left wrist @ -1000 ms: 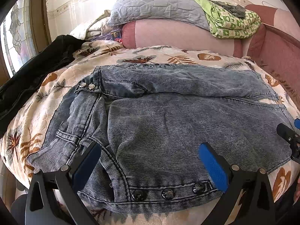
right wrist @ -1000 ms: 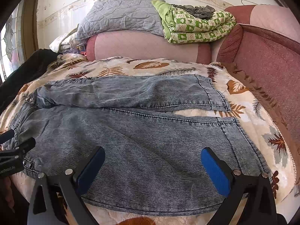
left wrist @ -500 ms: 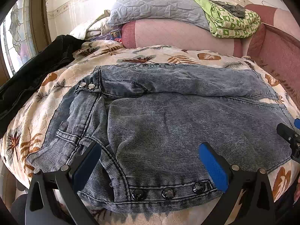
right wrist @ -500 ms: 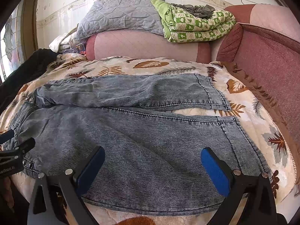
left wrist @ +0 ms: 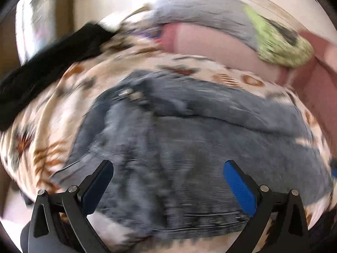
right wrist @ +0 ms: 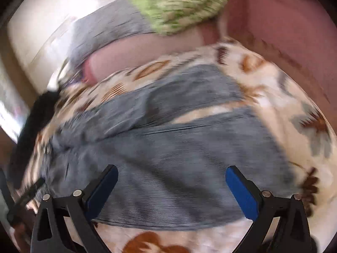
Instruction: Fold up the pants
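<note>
Grey-blue denim pants [left wrist: 189, 147] lie spread on a leaf-patterned bedspread [left wrist: 52, 126], waistband to the left and legs to the right. Both views are motion-blurred. My left gripper [left wrist: 168, 181] is open and empty, hovering over the waistband end near the front edge. My right gripper [right wrist: 171, 186] is open and empty over the near leg [right wrist: 179, 151]. The far leg [right wrist: 179, 92] lies behind it, with a strip of bedspread between the two hems. The left gripper's tip [right wrist: 27, 196] shows at the left edge of the right wrist view.
A pink bolster [left wrist: 221, 44] with a grey quilt [left wrist: 200, 10] and a green blanket [left wrist: 280, 46] stands at the back. A black garment [left wrist: 48, 63] lies at the left. A pink padded wall [right wrist: 284, 31] runs along the right side.
Both cameras have swung sharply and the views are now blurred and tilted. The left gripper has tilted clockwise, the right counter-clockwise. The pants lie as before. Both grippers stay open.
</note>
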Available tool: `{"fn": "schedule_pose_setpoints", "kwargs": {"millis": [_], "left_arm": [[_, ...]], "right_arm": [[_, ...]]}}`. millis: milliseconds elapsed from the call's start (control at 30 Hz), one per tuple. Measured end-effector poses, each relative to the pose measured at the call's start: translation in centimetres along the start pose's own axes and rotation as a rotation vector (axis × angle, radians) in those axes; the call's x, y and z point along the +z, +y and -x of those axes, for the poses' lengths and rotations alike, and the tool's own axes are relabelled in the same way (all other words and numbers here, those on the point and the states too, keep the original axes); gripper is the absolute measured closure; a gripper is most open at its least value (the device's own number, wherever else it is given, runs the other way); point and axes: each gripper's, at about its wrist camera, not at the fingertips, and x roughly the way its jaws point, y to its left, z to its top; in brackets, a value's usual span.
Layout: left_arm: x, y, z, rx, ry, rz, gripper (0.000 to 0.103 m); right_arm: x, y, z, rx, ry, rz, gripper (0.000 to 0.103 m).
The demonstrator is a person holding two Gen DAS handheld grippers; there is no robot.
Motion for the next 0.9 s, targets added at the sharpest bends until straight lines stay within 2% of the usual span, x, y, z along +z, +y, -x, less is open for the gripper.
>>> {"fn": "schedule_pose_setpoints", "kwargs": {"millis": [100, 233, 367, 433, 467, 533, 600, 700, 833, 900], "left_arm": [[0.1, 3.5, -1.1, 0.037, 0.071, 0.11, 0.0], [-0.5, 5.4, -1.9, 0.049, 0.104, 0.148, 0.0], [-0.5, 5.6, -2.1, 0.039, 0.093, 0.168, 0.0], [-0.4, 5.2, -2.6, 0.045, 0.101, 0.152, 0.0], [-0.4, 5.1, -2.9, 0.05, 0.105, 0.143, 0.0], [-0.6, 4.9, -3.0, 0.057, 0.101, 0.122, 0.0], [-0.7, 4.9, -3.0, 0.056, 0.098, 0.113, 0.0], [-0.7, 4.9, -3.0, 0.066, 0.096, 0.099, 0.001], [-0.7, 4.7, -2.9, 0.09, 0.09, 0.067, 0.013], [-0.7, 4.9, -2.9, 0.087, 0.092, 0.075, 0.015]], "right_arm": [[1.7, -5.7, 0.9, -0.046, 0.092, -0.13, 0.0], [1.6, -12.4, 1.0, 0.017, 0.191, -0.343, 0.0], [0.7, -13.9, 0.2, 0.081, 0.232, -0.406, 0.002], [0.3, -14.0, -1.0, 0.058, 0.27, -0.415, 0.01], [0.1, -14.1, -1.7, 0.044, 0.285, -0.415, 0.021], [0.1, -14.3, -1.9, 0.007, 0.28, -0.419, 0.033], [0.4, -13.8, -1.5, -0.021, 0.274, -0.374, 0.079], [0.7, -12.9, -0.9, -0.074, 0.265, -0.301, 0.079], [1.4, -9.1, 1.7, -0.206, 0.158, -0.069, 0.079], [1.5, -8.6, 1.0, -0.27, 0.177, -0.001, 0.079]]}}
